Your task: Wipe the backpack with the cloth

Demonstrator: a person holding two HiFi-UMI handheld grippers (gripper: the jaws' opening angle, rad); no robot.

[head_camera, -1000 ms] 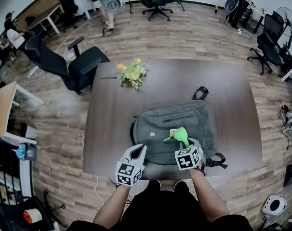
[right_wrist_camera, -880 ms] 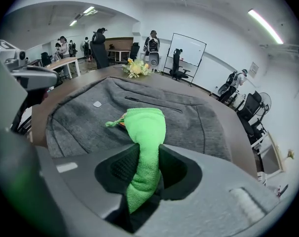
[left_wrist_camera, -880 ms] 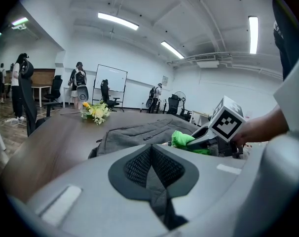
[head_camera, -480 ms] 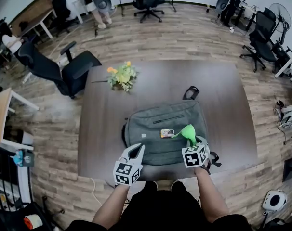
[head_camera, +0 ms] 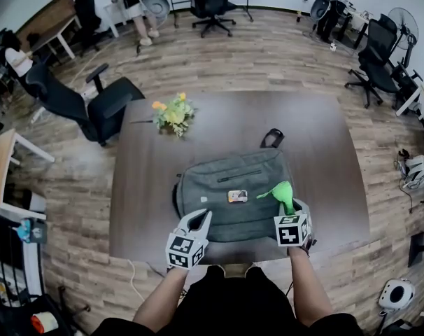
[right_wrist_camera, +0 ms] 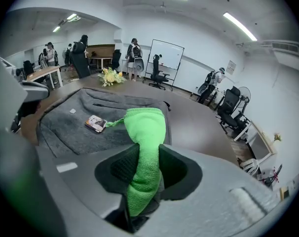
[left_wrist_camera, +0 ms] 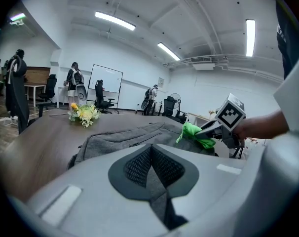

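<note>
Two risks from here: your right gripper (head_camera: 287, 212) has its jaws clamped on only a bunched strip of the cloth (head_camera: 280, 191), held over the right side of the backpack (head_camera: 226, 180), so a drag across the grey fabric could pull it free. Your left gripper (head_camera: 198, 221), jaws together and empty at the near edge, isn't pinning the backpack, which may slide on the worktop (head_camera: 145, 187). The small card (head_camera: 237, 197) lying on it bears print too small to read.
</note>
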